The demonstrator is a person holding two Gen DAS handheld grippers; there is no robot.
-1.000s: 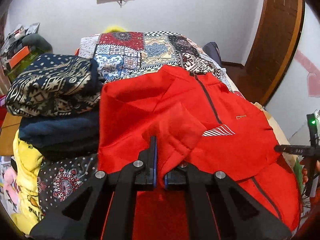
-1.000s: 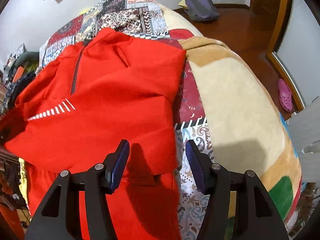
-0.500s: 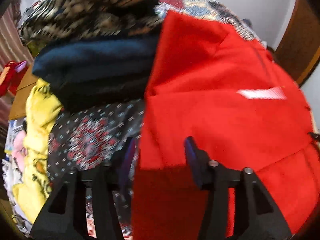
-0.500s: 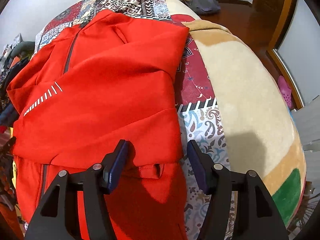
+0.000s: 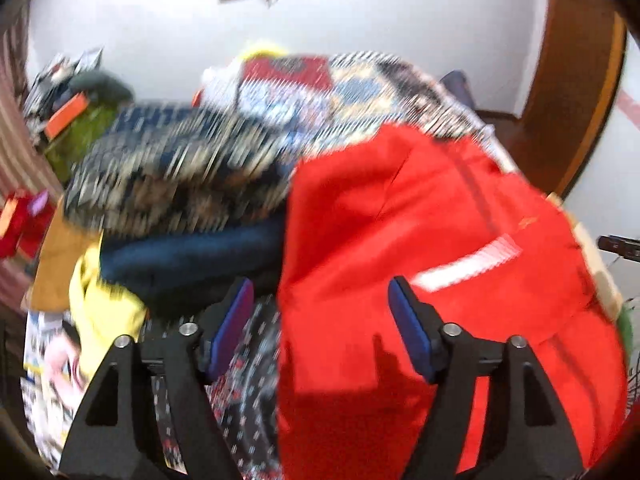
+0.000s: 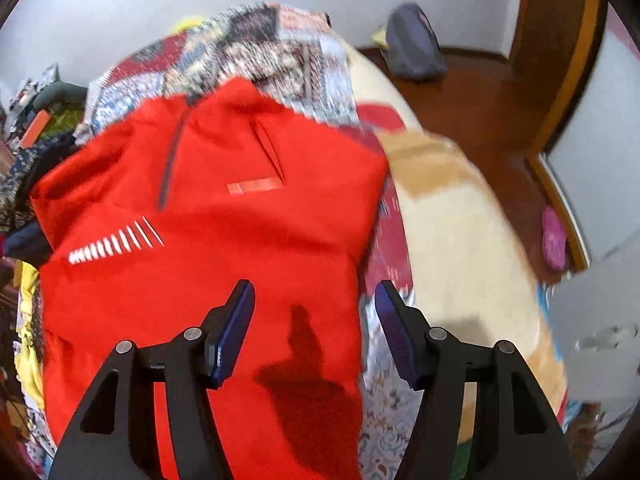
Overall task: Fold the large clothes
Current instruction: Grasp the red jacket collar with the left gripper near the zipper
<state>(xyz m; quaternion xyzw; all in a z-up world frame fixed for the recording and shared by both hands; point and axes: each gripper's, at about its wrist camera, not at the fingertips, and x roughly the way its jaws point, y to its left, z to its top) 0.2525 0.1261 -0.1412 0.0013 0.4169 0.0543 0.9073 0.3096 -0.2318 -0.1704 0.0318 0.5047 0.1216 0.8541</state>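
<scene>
No legible text, brand name or number appears in either view. The red jacket (image 6: 208, 240) carries only a graphic mark: a row of slanted white stripes (image 6: 116, 246) on the left chest and a plain pale bar (image 6: 254, 188) on the right chest, both wordless. A small orange emblem (image 5: 527, 222) on the jacket is too blurred to read.

Red jacket (image 6: 224, 248) with white stripes lies on a multicoloured patchwork bedspread (image 6: 272, 40).

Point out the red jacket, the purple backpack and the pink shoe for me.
red jacket (image 6: 208, 280): right wrist view, its chest
purple backpack (image 6: 414, 46): right wrist view, its front
pink shoe (image 6: 554, 240): right wrist view, its top
</scene>
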